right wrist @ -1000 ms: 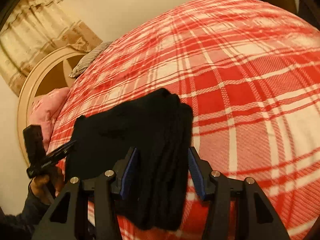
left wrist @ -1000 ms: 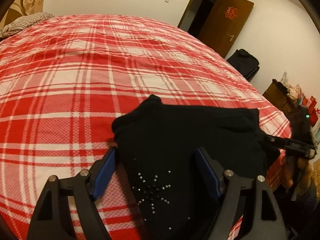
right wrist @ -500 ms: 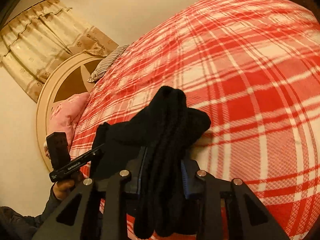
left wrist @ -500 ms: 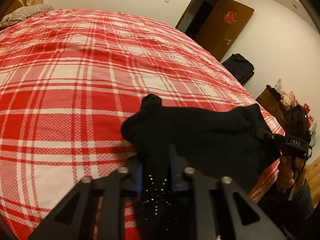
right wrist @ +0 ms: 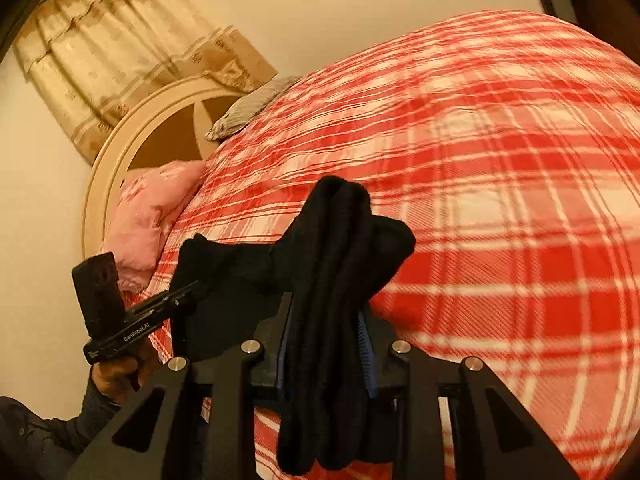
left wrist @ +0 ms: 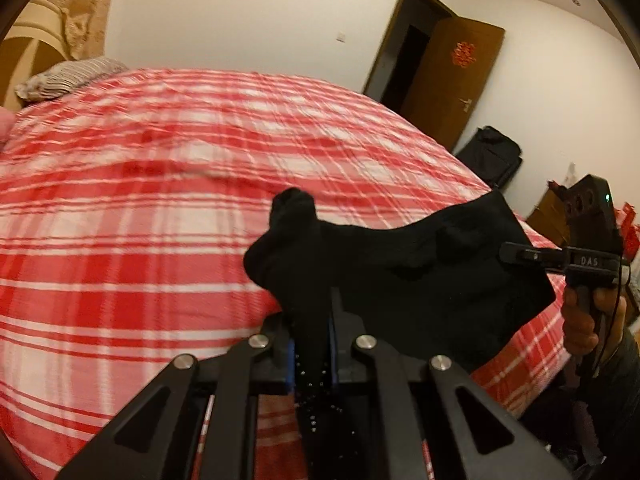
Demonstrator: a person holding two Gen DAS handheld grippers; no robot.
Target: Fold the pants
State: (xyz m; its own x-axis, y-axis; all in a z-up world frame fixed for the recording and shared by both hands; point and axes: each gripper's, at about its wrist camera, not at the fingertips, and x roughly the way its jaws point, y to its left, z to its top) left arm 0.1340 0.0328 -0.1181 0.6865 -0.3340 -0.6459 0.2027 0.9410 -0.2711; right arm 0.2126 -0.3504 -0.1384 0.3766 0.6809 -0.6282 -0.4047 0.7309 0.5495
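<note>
The black pants [left wrist: 400,264] hang bunched between my two grippers, lifted a little above the red plaid bed [left wrist: 160,200]. In the left wrist view my left gripper [left wrist: 312,320] pinches one end, its jaws still closing on the cloth; small studs show on the fabric below the pads. My right gripper [right wrist: 326,320] is shut on a thick folded bundle of the pants [right wrist: 340,260], which droops below its fingers. Each camera sees the other tool: the right gripper [left wrist: 520,256] at the far end of the cloth, and the left gripper [right wrist: 176,300] held by a hand.
The bed [right wrist: 500,200] fills both views. A striped pillow [left wrist: 68,76] and a pink pillow [right wrist: 156,208] lie by the round headboard [right wrist: 132,140]. An open brown door [left wrist: 452,80], a black suitcase [left wrist: 492,156] and low furniture stand past the bed's right side.
Both grippers went from open around the flat pants to shut on their ends. Both have risen, lifting the cloth off the bed and bunching it.
</note>
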